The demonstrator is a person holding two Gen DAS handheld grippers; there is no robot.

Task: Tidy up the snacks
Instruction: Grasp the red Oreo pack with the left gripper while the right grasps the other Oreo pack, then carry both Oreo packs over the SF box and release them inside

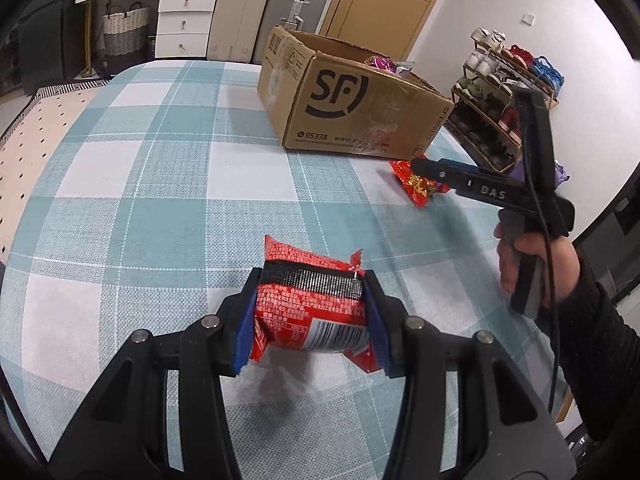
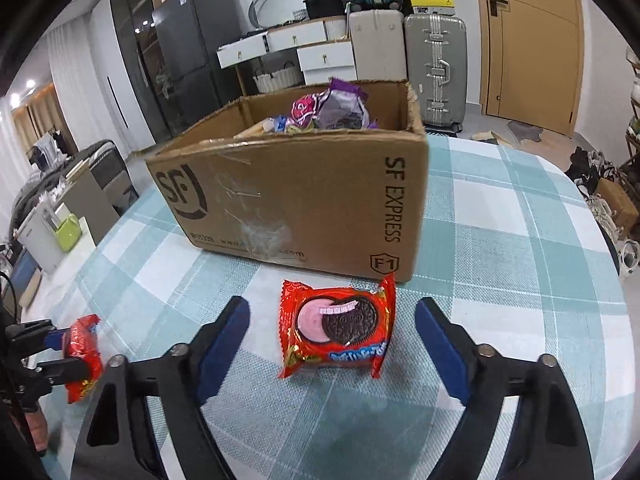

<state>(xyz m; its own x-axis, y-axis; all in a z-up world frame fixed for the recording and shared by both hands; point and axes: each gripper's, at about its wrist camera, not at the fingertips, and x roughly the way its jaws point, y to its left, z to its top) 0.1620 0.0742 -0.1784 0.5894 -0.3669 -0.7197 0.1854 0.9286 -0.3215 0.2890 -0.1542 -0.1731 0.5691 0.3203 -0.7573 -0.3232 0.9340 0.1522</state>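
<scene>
My left gripper (image 1: 310,290) is shut on a red snack pack (image 1: 310,312), held a little above the checked tablecloth; the same pack (image 2: 82,354) shows at the far left of the right wrist view. A red cookie pack (image 2: 338,328) lies flat on the cloth just in front of the cardboard box (image 2: 296,200). My right gripper (image 2: 332,322) straddles it with both blue pads clear of its sides, so it is open. In the left wrist view that cookie pack (image 1: 416,186) lies under the right gripper's fingers (image 1: 432,168). The box (image 1: 344,100) holds several snack bags.
The table's blue and white checked cloth (image 1: 160,200) stretches wide to the left of the box. A shoe rack (image 1: 504,96) stands beyond the table's right edge. Suitcases (image 2: 436,64) and white drawers (image 1: 184,20) line the far wall beside a wooden door (image 2: 528,40).
</scene>
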